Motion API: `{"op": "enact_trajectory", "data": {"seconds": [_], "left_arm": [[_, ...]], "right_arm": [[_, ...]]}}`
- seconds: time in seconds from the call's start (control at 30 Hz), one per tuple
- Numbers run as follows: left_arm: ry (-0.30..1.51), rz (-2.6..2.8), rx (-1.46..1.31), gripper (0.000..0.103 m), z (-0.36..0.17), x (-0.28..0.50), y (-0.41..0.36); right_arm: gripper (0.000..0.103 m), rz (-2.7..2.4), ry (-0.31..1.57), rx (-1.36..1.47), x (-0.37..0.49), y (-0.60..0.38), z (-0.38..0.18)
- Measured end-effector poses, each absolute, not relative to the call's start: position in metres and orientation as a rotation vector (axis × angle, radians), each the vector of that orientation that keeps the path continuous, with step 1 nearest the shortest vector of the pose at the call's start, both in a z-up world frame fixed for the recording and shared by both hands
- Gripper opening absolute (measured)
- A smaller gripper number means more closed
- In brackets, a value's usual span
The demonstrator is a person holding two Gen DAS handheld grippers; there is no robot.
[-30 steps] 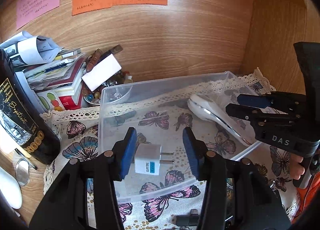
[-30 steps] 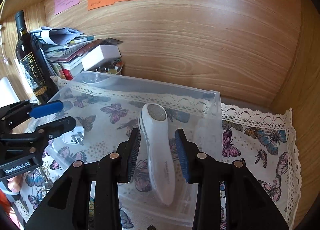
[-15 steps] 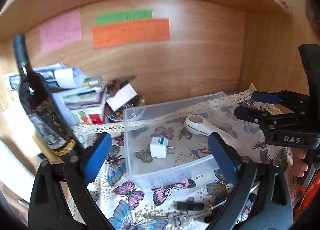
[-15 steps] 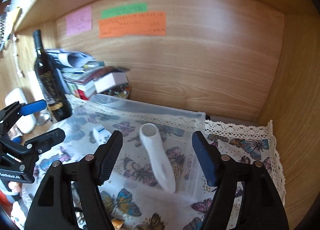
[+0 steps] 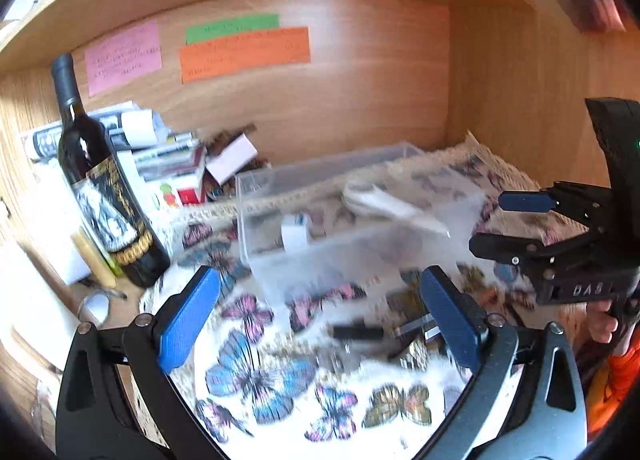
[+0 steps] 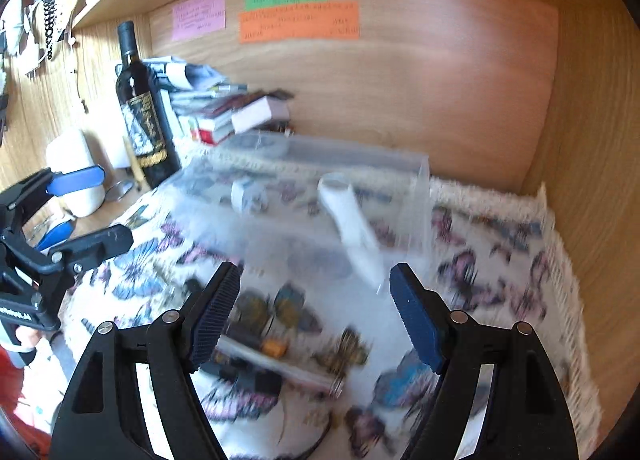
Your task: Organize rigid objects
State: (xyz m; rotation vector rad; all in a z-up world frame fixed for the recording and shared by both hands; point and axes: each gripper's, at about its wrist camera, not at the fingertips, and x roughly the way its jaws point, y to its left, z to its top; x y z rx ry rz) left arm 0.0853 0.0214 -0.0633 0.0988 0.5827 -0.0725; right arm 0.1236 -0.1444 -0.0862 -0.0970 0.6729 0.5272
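both grippers, left (image 5: pixel 320 324) and right (image 6: pixel 316 316), hang wide and empty over loose bits (image 6: pixel 272 352) on the cloth (image 5: pixel 256 376) near the counter's front edge. plug (image 5: pixel 295 231) and wand (image 6: pixel 352 224) lie in the bin (image 5: pixel 360 248). the blur suggests fast motion; a low sweep might clip the bin's wall or the bottle (image 5: pixel 104 196).

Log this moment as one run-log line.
left gripper: open, empty | right gripper: open, empty | clear plastic bin: holds white plug adapter, white handheld device | small items on butterfly cloth: unsorted

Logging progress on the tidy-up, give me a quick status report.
Left hand-held gripper open, empty. Right hand-held gripper open, empty. White plug adapter and white handheld device lie in clear bin. Small items on butterfly cloth, blurred.
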Motion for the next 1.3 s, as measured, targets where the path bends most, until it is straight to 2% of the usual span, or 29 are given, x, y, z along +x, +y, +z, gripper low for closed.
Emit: {"op": "enact_trajectory", "data": {"seconds": [0.1, 0.2, 0.37, 0.47, 0.53, 0.6, 0.73, 0.8, 1.3], "left_arm": [[0.609, -0.079, 0.1, 0.099, -0.077, 0.073, 0.019], [0.646, -0.097, 0.099, 0.087, -0.089, 0.062, 0.017], [0.683, -0.117, 0.078, 0.075, -0.105, 0.051, 0.015], [0.712, -0.135, 0.031, 0.061, -0.112, 0.049, 0.019], [0.745, -0.146, -0.002, 0.046, -0.117, 0.051, 0.021], [0.776, -0.166, -0.033, 0.041, -0.122, 0.052, 0.023], [0.81, -0.198, -0.073, 0.04, -0.128, 0.055, 0.021], [0.818, -0.215, -0.085, 0.04, -0.13, 0.057, 0.018], [0.907, -0.257, -0.12, 0.04, -0.143, 0.102, -0.017]], "right_arm": [[0.075, 0.527, 0.7, -0.102, 0.111, -0.142, -0.096], [0.075, 0.54, 0.722, -0.093, 0.099, -0.138, -0.104], [0.079, 0.563, 0.77, -0.088, 0.09, -0.127, -0.12], [0.079, 0.569, 0.807, -0.073, 0.094, -0.119, -0.129], [0.079, 0.566, 0.825, -0.072, 0.097, -0.116, -0.133], [0.079, 0.552, 0.837, -0.069, 0.1, -0.113, -0.137], [0.076, 0.543, 0.849, -0.036, 0.102, -0.113, -0.141], [0.058, 0.549, 0.864, -0.033, 0.103, -0.114, -0.143], [0.058, 0.475, 0.734, -0.018, 0.093, -0.152, -0.117]]}}
